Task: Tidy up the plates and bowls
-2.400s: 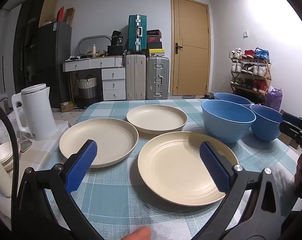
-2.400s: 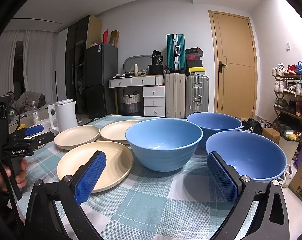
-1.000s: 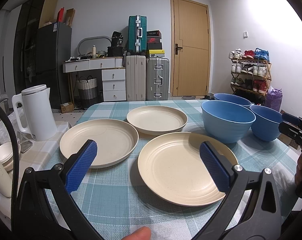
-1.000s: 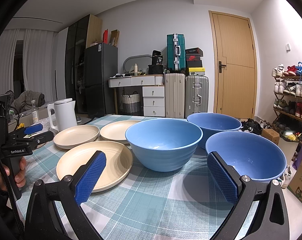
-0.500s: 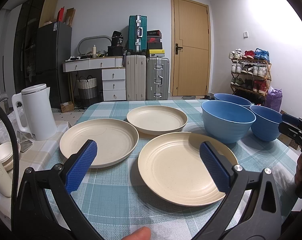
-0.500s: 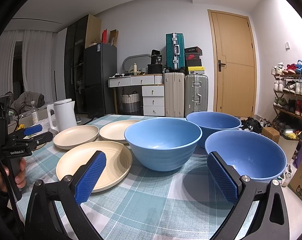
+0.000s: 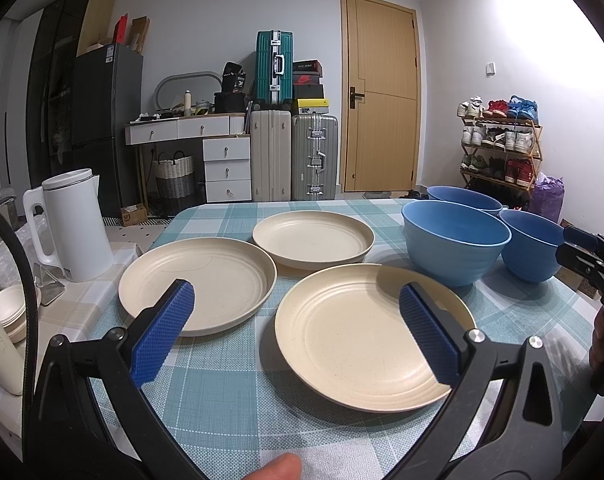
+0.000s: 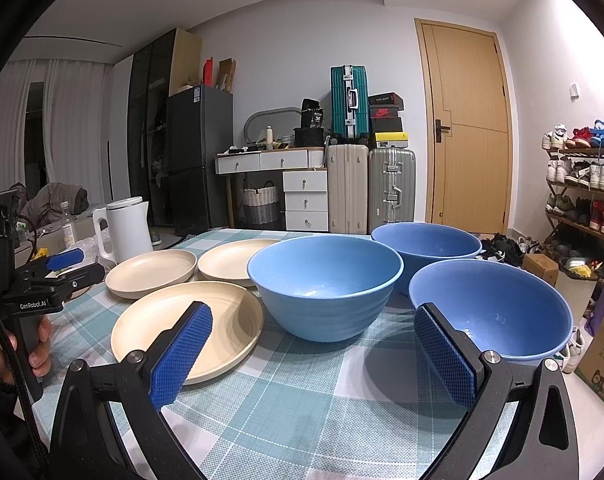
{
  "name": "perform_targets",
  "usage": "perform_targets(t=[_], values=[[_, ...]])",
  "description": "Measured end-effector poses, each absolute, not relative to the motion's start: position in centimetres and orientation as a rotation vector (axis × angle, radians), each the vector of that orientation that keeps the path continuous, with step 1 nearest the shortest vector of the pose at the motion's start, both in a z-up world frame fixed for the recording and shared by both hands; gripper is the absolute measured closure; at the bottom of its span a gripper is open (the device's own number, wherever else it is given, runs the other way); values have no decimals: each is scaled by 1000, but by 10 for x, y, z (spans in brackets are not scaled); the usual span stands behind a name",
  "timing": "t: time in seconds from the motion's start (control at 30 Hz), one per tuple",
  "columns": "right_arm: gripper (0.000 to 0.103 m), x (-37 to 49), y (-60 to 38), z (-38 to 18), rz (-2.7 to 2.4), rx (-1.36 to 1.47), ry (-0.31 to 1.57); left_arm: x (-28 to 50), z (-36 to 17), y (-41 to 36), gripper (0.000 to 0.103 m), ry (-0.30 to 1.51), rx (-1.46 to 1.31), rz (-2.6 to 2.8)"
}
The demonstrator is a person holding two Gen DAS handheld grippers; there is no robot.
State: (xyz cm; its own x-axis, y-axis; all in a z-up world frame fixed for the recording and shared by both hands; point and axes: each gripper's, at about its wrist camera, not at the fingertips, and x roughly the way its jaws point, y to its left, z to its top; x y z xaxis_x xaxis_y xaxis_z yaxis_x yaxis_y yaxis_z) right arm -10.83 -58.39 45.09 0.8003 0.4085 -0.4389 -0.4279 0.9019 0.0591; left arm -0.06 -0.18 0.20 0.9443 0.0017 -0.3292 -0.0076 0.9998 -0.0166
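Checked tablecloth [image 7: 230,392], cluttered room behind. Three cream plates [image 7: 365,336] lie apart on left, three blue bowls [image 8: 325,284] grouped on right, none stacked. Nothing shifted over last seconds: left gripper [image 7: 298,336] and right gripper [image 8: 313,356] still hover low, jaws wide, empty. Sorting not begun

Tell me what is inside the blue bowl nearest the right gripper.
Nothing shows inside the nearest blue bowl: only bare blue wall and a small glint of light. The right gripper has one blue pad in front of the bowl's near side, so that part of the bottom is hidden.
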Motion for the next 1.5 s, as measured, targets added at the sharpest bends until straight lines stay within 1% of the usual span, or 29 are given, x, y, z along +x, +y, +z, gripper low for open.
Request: perform_targets(t=[0.43, 0.8, 1.3, 1.5], values=[[0, -100, -589, 443, 417, -33, 493, 2, 2, -2, 1, 340, -18, 11], [0, -97, -578, 450, 442, -46, 501, 0, 7, -3, 1, 351, 11, 14], [0, -76, -537, 471, 534, -38, 580, 7, 29, 26, 1, 481, -98, 34], [0, -62, -511, 481, 576, -55, 612, 5, 36, 48, 1, 500, -145, 82]])
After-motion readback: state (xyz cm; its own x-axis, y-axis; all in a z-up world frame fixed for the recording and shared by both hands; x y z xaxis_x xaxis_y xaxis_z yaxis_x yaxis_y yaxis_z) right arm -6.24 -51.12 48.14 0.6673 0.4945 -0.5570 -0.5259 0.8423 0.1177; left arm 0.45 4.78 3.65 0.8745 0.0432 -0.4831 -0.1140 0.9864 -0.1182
